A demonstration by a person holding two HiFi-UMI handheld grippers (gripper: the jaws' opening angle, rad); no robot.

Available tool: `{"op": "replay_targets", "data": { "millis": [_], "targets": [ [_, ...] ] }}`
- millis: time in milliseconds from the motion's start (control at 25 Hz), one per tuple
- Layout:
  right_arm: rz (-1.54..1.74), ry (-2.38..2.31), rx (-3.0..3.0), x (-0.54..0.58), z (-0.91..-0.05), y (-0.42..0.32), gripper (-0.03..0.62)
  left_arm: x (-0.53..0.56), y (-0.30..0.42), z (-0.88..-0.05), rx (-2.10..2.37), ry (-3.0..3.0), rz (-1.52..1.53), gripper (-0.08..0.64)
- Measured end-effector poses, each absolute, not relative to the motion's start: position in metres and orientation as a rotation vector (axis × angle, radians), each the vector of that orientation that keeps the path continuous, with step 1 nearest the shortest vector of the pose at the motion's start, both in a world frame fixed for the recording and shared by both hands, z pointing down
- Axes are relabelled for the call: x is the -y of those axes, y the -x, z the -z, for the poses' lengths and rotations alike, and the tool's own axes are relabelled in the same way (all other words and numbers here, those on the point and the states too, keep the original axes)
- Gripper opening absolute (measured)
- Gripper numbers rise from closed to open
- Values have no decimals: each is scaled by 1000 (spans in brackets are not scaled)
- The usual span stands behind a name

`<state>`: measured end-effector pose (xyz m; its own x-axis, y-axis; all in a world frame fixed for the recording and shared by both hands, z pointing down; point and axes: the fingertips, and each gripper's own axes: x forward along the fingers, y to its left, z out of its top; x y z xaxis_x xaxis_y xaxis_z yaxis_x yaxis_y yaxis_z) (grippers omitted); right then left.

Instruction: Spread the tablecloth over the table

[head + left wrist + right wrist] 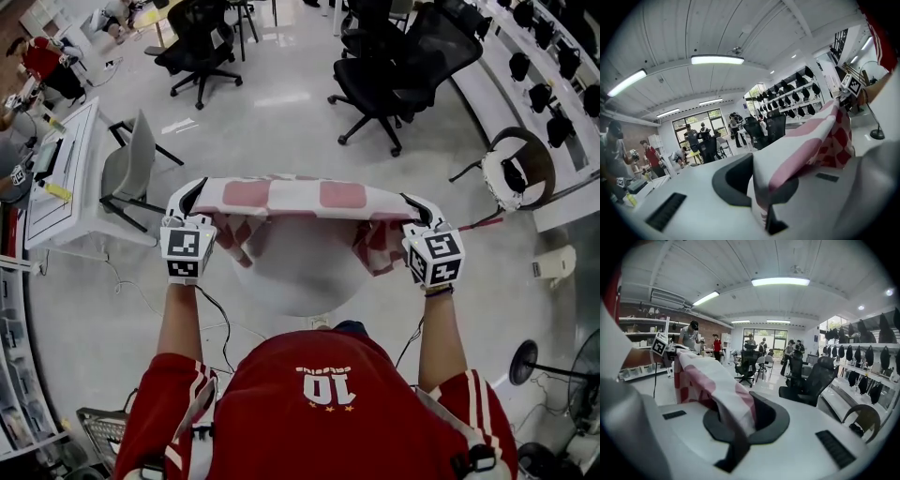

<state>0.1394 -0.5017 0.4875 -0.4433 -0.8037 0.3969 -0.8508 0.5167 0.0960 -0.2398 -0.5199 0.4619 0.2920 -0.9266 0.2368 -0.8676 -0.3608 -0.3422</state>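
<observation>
A red-and-white checked tablecloth (305, 199) hangs stretched between my two grippers, above a small round white table (300, 272). My left gripper (190, 199) is shut on the cloth's left end, my right gripper (417, 208) on its right end. The cloth's middle sags in folds (375, 246) over the table top. In the left gripper view the tablecloth (806, 140) comes out of the closed jaws of the left gripper (761, 194) and runs right toward the other gripper. In the right gripper view the tablecloth (708, 376) leaves the closed right gripper (740, 420) and runs left.
A grey chair (131, 173) and a white desk (61, 178) stand left of the table. Black office chairs (394, 66) stand behind it. A white counter (562, 197) runs along the right. A fan base (525, 361) sits on the floor at right. Several people stand far off (693, 341).
</observation>
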Motion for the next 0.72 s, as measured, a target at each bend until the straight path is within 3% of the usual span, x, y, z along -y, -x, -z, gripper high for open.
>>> {"op": "replay_targets", "data": {
  "millis": [720],
  "targets": [
    [-193, -1201, 2161, 355, -618, -93, 17, 377, 303, -601, -1593, 2292, 1092, 23]
  ]
}}
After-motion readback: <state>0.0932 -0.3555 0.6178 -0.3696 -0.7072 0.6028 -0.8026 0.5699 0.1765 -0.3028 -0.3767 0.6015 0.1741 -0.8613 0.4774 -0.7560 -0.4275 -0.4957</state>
